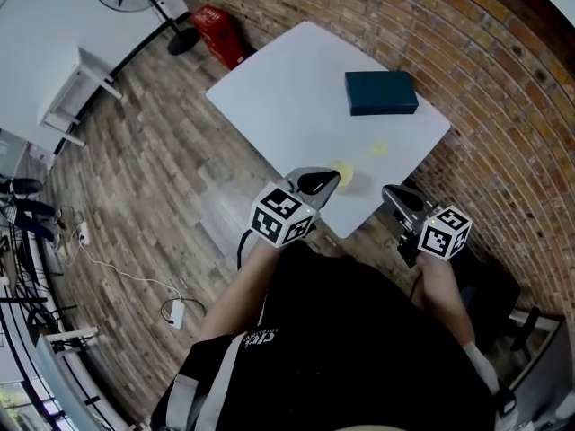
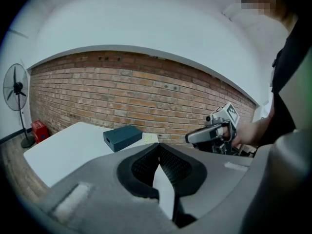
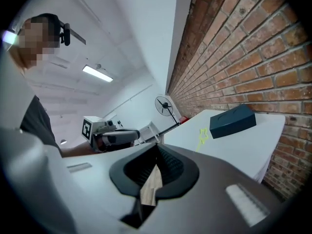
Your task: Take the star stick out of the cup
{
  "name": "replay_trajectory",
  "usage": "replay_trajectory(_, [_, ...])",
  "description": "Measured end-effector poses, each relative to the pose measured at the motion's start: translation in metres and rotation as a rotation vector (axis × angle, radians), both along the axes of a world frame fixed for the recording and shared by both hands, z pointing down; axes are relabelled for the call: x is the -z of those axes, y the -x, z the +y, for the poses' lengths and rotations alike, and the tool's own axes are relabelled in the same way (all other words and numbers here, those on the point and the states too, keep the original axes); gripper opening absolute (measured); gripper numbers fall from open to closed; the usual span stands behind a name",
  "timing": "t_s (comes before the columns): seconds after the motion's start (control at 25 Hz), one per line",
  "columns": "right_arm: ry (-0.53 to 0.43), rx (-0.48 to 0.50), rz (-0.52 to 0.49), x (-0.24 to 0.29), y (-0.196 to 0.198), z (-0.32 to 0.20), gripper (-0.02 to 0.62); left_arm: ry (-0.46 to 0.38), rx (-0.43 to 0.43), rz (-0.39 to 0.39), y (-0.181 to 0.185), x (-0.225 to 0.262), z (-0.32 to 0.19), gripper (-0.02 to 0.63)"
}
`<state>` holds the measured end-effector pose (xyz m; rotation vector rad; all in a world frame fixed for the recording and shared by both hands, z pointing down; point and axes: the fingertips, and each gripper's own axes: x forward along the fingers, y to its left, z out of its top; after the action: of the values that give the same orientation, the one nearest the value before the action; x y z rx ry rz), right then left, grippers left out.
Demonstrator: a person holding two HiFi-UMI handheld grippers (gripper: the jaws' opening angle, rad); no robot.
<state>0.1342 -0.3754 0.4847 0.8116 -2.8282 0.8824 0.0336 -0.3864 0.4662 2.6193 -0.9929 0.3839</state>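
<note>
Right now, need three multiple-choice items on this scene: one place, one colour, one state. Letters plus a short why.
1. Where is the dark box?
A on the white table
B on the floor
C under the table

2. The star stick is:
A red
B yellow
C blue

3. The left gripper has its fingers:
A wide apart
B shut on the star stick
C shut, empty

Key: A, the box lies flat on the tabletop; B, the star shows pale yellow against the white; C, the fingers meet at the tips with nothing between.
</note>
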Motion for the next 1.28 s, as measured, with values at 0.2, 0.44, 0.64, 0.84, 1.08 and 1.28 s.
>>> replay_trajectory(0.2, [0.049,-0.052,0.004,-0.02,0.002,-0.042,0.002,0.03,-0.051,-0.045,-0.007,-0.021,-0.031,0.036])
replay_trajectory(0.44, [0.093,-0.091,0.024,-0.041,0.001,-0.076,0.002,0.058,-0.082,-0.084,-0.003,-0.05,-0.069,0.046])
replay_trajectory(0.64, [0.138,-0.109,0.022,-0.062,0.008,-0.086,0.002,0.077,-0.156,-0.123,-0.004,-0.081,-0.087,0.08])
replay_trajectory(0.84, [0.179,-0.116,0.029,-0.08,0.014,-0.086,0.002,0.122,-0.232,-0.161,-0.012,-0.113,-0.089,0.122])
replay_trajectory(1.08, [0.201,-0.142,0.036,-0.088,0.006,-0.079,0.002,0.134,-0.329,-0.231,-0.027,-0.14,-0.089,0.129])
replay_trajectory(1.28, [0.207,-0.206,0.031,-0.088,-0.02,-0.075,0.002,0.15,-0.388,-0.282,-0.041,-0.154,-0.084,0.141])
